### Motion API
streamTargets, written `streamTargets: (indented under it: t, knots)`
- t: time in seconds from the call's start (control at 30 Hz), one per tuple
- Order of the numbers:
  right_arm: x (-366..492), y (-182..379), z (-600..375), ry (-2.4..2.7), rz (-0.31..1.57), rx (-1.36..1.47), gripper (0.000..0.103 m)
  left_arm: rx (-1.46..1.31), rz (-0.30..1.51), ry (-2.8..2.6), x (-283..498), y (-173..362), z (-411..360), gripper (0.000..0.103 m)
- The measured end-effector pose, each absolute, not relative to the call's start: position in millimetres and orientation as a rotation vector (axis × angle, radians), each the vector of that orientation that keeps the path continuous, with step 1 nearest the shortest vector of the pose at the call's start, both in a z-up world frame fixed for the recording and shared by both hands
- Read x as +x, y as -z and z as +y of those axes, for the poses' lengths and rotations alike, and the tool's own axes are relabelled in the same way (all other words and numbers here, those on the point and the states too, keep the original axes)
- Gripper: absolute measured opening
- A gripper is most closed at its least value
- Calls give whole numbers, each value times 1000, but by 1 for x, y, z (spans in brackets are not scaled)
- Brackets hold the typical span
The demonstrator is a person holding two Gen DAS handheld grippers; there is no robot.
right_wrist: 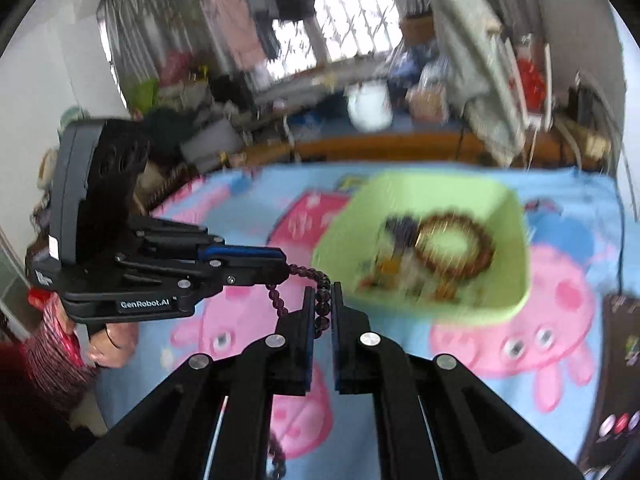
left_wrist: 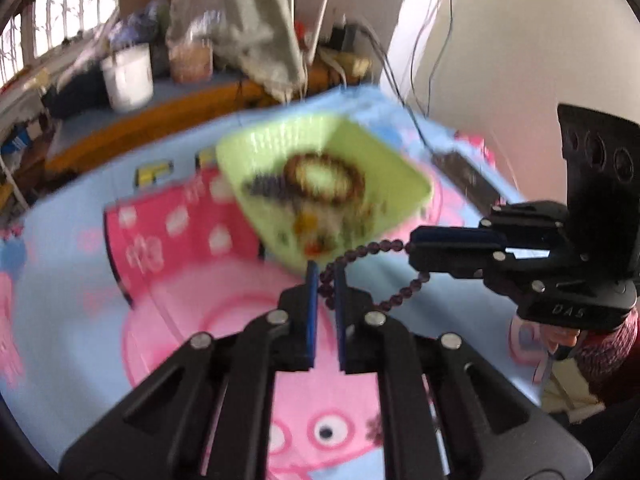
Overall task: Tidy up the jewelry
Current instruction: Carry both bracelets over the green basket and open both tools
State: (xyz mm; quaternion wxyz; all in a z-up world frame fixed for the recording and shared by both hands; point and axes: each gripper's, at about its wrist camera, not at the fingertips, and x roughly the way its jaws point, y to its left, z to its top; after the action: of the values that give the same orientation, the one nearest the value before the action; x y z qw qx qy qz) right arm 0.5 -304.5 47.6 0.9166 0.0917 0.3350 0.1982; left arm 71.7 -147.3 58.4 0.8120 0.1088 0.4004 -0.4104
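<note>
A string of dark purple beads (left_wrist: 360, 254) (right_wrist: 312, 272) hangs above the bed, stretched between both grippers. My left gripper (left_wrist: 325, 276) (right_wrist: 284, 266) is shut on one part of the strand. My right gripper (right_wrist: 322, 294) (left_wrist: 412, 246) is shut on another part, and a loop of beads sags between them. Just beyond the fingertips lies a light green tray (left_wrist: 280, 136) (right_wrist: 400, 192), blurred. Inside it are a brown bead bracelet (left_wrist: 352, 192) (right_wrist: 484, 256) and several smaller pieces of jewelry.
A blue blanket with pink cartoon pigs (left_wrist: 224, 312) (right_wrist: 560, 292) covers the bed. A pink box (left_wrist: 172, 236) lies left of the tray, a black strip (left_wrist: 468, 176) to its right. A white bucket (left_wrist: 128, 76) and clutter stand behind a wooden edge. A hand (right_wrist: 108, 344) holds the left gripper.
</note>
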Motion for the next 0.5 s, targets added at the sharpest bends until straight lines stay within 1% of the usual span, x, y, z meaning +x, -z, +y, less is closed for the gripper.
streamTargets:
  t: [0.07,0.17,0.37,0.43,0.47,0.5]
  knots:
    - [11,-59,-315,-376,651,198,0,231,827,864,84,-71,-156,7]
    - [30,-60,-323,-346,648,220,0,234,816,841,108,-78,-172,7]
    - [54,-27,-328,-334,722,257,0,260,886,796,145,-47,-197,7]
    - [62,-17,-330,-328,733,290,0,261,918,763,155,-34,-202,10]
    - [65,-14,-332,-315,732,303,0,254,930,756,159,-31,-202,15]
    - [65,-15,-335,-304,722,315,0,240,937,751,162,-30,-201,17]
